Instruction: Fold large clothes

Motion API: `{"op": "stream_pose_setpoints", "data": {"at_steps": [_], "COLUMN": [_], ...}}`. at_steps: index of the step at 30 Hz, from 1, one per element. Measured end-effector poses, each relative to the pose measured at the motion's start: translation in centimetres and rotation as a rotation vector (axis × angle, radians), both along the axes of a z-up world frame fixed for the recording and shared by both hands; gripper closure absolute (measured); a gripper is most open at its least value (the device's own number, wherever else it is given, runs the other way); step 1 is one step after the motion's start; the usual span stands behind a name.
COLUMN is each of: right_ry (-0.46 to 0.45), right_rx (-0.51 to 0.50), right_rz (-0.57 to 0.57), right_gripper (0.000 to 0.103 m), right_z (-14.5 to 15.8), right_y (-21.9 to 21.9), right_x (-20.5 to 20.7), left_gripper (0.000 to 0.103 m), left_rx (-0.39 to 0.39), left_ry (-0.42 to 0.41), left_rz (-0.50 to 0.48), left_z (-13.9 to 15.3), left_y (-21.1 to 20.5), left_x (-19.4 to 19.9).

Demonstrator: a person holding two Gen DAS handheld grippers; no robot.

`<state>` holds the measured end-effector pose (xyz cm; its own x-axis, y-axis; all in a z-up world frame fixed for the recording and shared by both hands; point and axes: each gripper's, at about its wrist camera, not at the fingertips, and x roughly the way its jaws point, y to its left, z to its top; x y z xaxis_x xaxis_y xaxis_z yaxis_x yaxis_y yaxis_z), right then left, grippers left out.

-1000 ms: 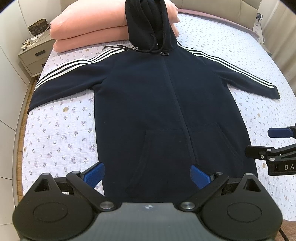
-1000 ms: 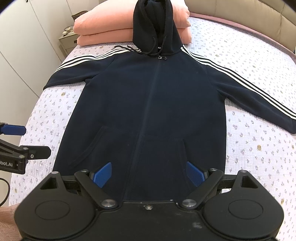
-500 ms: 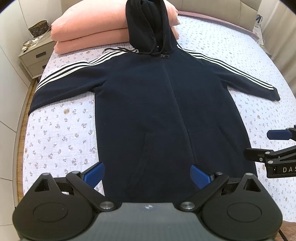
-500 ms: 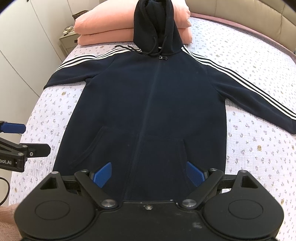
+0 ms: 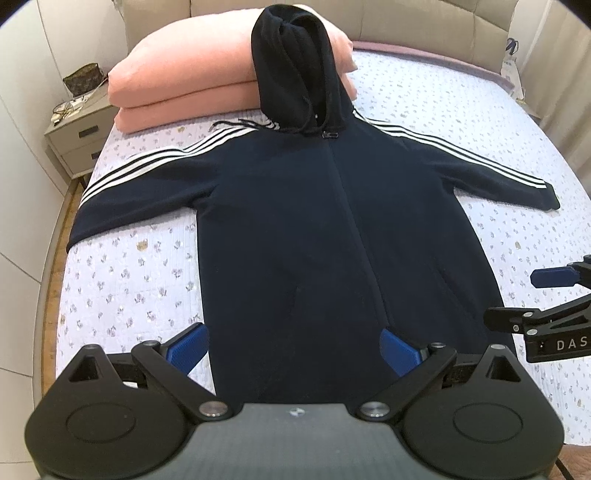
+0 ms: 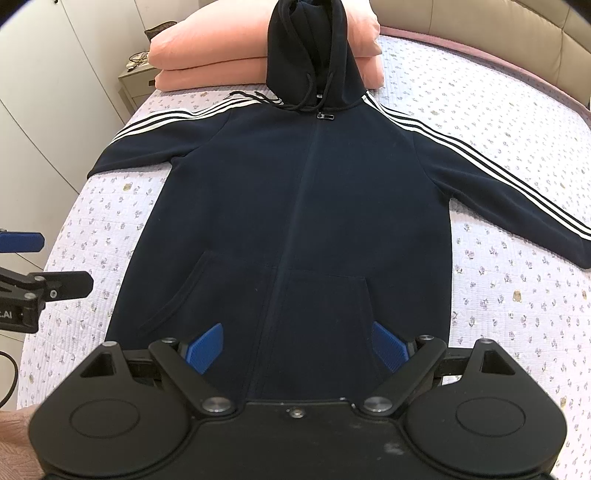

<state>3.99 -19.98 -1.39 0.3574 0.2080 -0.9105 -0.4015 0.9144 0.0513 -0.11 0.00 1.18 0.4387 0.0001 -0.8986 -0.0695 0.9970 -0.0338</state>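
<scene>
A dark navy zip hoodie [image 5: 325, 229] with white sleeve stripes lies flat, front up, on the bed, sleeves spread out; it also shows in the right wrist view [image 6: 306, 206]. Its hood [image 5: 295, 62] rests up against the pink pillows. My left gripper [image 5: 293, 345] is open and empty above the hem, left of the zip. My right gripper [image 6: 295, 347] is open and empty above the hem over the pocket. Each gripper shows at the edge of the other's view: the right gripper [image 5: 546, 299] and the left gripper [image 6: 33, 258].
Two stacked pink pillows [image 5: 192, 85] lie at the head of the bed. The floral quilt [image 5: 125, 273] covers the bed. A nightstand [image 5: 74, 144] with small items stands at the far left. A padded headboard [image 5: 424, 26] runs behind.
Both grippers have shifted slightly; the hoodie sits a little lower in the views. The hoodie itself has not moved and both grippers stay open.
</scene>
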Motion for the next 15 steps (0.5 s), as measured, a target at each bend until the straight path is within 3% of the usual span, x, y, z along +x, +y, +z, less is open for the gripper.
{"op": "stream_pose_setpoints", "data": {"at_steps": [7,15], "right_ry": [0.003,0.011], "right_rx": [0.001,0.030], "right_rz": [0.002,0.033], "right_gripper": [0.000,0.000], "right_z": [0.0,0.0], "right_y": [0.0,0.4], "right_x": [0.0,0.5], "left_gripper": [0.002,0.002], "left_rx": [-0.001,-0.096], "left_ry": [-0.009,-0.010], "left_rz": [0.007,0.009], "left_z": [0.1,-0.6], "left_y": [0.2,1.3], "left_x": [-0.1,0.4]}}
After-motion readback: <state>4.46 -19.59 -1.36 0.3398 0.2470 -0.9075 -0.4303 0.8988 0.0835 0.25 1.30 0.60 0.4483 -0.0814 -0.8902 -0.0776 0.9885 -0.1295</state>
